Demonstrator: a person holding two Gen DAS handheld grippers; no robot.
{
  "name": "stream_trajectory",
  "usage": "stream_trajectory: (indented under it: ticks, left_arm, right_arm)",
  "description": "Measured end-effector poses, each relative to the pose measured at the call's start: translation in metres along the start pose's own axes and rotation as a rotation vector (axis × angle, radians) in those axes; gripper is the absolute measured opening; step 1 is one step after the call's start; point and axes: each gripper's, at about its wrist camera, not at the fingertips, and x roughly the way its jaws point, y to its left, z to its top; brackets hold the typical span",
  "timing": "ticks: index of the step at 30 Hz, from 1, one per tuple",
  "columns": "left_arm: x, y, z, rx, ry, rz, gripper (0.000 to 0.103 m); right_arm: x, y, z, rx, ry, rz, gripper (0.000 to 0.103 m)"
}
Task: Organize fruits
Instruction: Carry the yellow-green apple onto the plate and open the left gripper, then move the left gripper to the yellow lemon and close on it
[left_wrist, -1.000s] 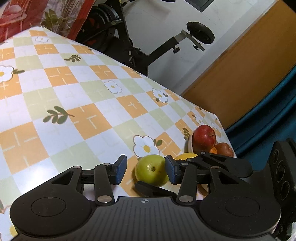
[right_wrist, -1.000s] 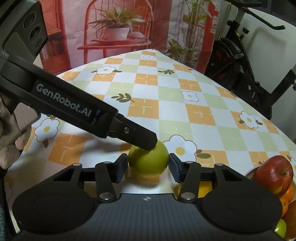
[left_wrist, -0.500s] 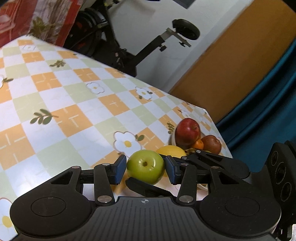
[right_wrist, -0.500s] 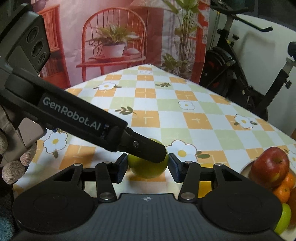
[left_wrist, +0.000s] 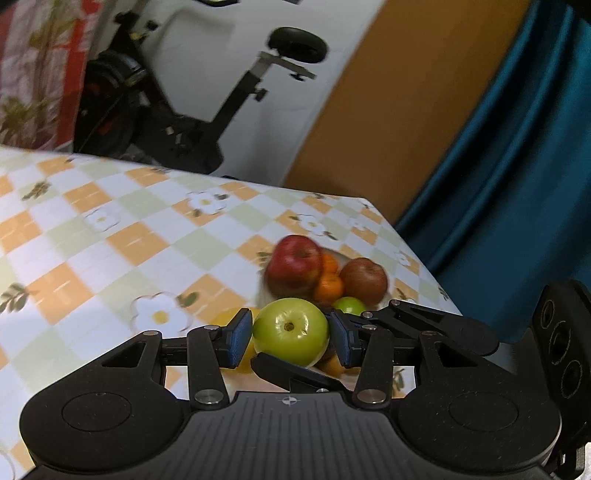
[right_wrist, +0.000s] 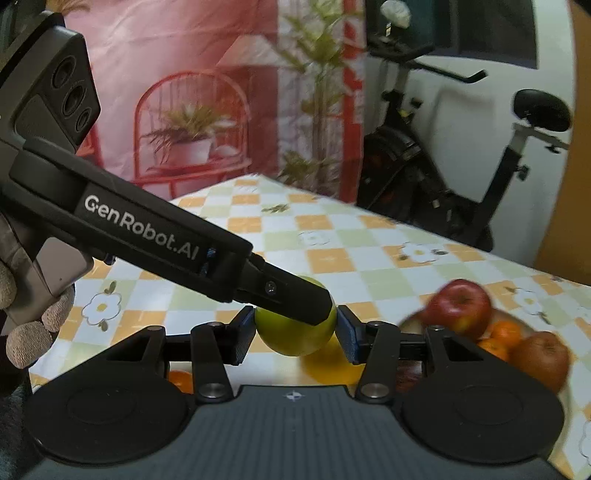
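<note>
I inspect both wrist views. The green apple (left_wrist: 291, 331) sits between the blue pads of my left gripper (left_wrist: 291, 338), both pads pressing its sides; it appears lifted clear of the checked tablecloth (left_wrist: 110, 251). In the right wrist view the same green apple (right_wrist: 295, 334) also sits between the pads of my right gripper (right_wrist: 295, 334), which pinch it from either side, so both grippers clamp the one fruit. The left gripper's black finger (right_wrist: 284, 295) crosses from ten o'clock and lies over the apple's top.

The plate (left_wrist: 384, 302) of fruit lies just beyond the apple at one o'clock in the left view. It carries a red apple (left_wrist: 293, 264), a darker red-brown fruit (left_wrist: 364, 282), oranges (left_wrist: 328, 286) and a small green fruit (left_wrist: 349, 305). A yellow fruit (right_wrist: 330, 363) rests on the cloth under the held apple, at five o'clock of it in the right view.

A gloved hand (right_wrist: 33, 332) grips the left tool's handle at nine o'clock. An exercise bike (right_wrist: 461, 177) stands behind the table. Both views are blurred.
</note>
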Motion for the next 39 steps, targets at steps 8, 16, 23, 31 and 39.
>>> stream_trajectory:
  ticks: [8,16,23,31,39]
  left_arm:
    - [0.035,-0.047,0.009,0.087,0.045,-0.019,0.048]
    - [0.081,-0.086,0.011,0.15,0.097,-0.044,0.047]
    - [0.109,-0.1,0.004,0.187,0.17,-0.036,0.047]
    - [0.1,-0.1,0.006,0.183,0.136,-0.04,0.047]
    - [0.07,-0.084,0.011,0.142,0.08,-0.013,0.049]
  right_arm:
    - [-0.034,-0.039,-0.015,0.104,-0.057,-0.064,0.05]
    - [-0.062,-0.09,-0.026,0.239,-0.098,-0.1,0.041]
    - [-0.064,-0.115,-0.046,0.307,-0.079,-0.14,0.041]
    - [-0.068,-0.124,-0.062,0.334,-0.083,-0.153,0.041]
    - [-0.078,-0.116,-0.06,0.326,-0.102,-0.198,0.043]
